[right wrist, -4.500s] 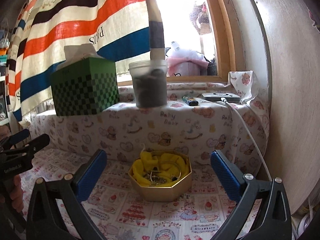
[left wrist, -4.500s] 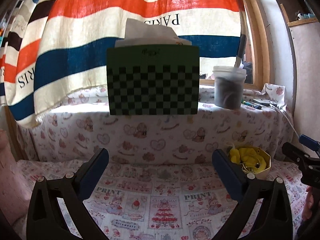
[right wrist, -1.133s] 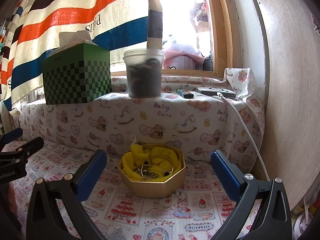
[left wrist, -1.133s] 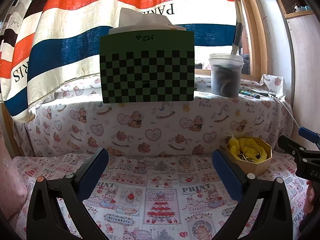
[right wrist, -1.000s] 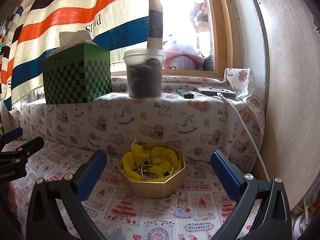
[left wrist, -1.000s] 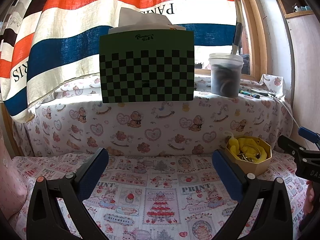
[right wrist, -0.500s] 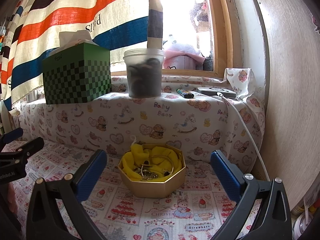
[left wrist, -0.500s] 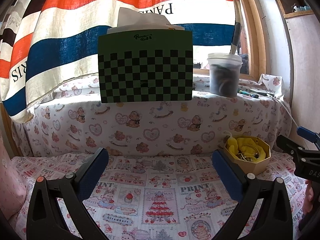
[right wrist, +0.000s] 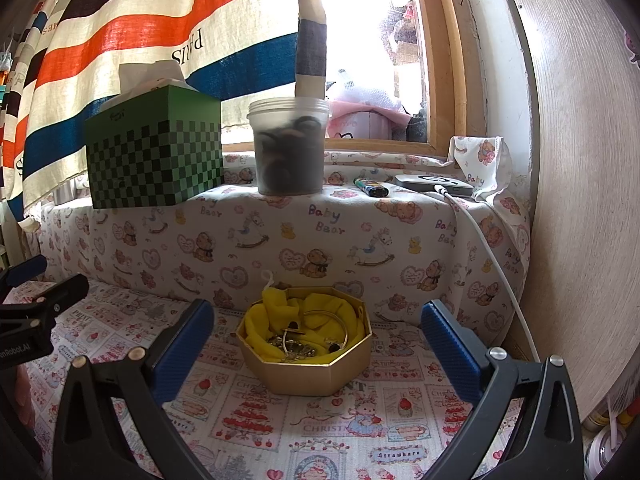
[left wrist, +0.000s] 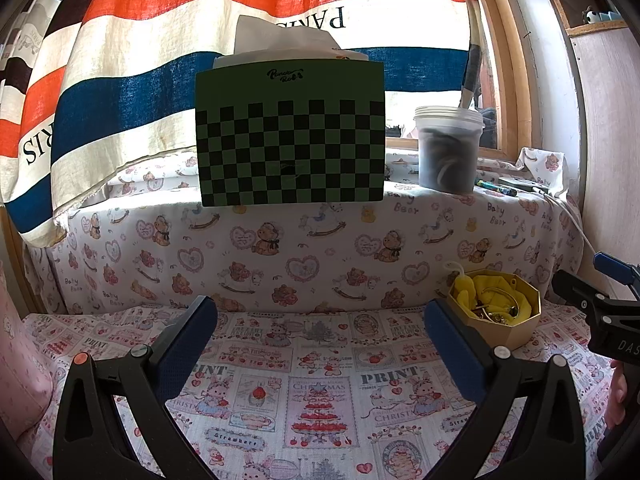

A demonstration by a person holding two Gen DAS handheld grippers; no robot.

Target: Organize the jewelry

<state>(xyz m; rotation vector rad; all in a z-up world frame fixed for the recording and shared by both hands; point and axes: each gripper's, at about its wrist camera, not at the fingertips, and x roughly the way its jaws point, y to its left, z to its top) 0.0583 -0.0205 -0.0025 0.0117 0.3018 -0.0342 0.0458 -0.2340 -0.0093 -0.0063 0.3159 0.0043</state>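
Note:
A gold octagonal box point(right wrist: 316, 372) sits on the patterned cloth, lined with yellow fabric point(right wrist: 316, 312) and holding a gold bangle point(right wrist: 332, 320) and tangled jewelry point(right wrist: 292, 346). My right gripper point(right wrist: 316, 332) is open and empty, its blue pads either side of the box and just short of it. My left gripper point(left wrist: 320, 328) is open and empty over bare cloth; the box point(left wrist: 508, 330) lies to its right. The left gripper's tip shows at the right wrist view's left edge.
A raised ledge behind carries a green checkered tissue box point(right wrist: 156, 160), a plastic tub of dark items point(right wrist: 290, 152), a lighter point(right wrist: 372, 189) and a flat device point(right wrist: 434, 185) with a white cable point(right wrist: 492, 256). A wooden wall point(right wrist: 580, 200) stands on the right. A striped curtain hangs behind.
Since 4.5 s ago both grippers have dropped lower and pulled slightly back. Over the last second almost nothing has moved; both stay open.

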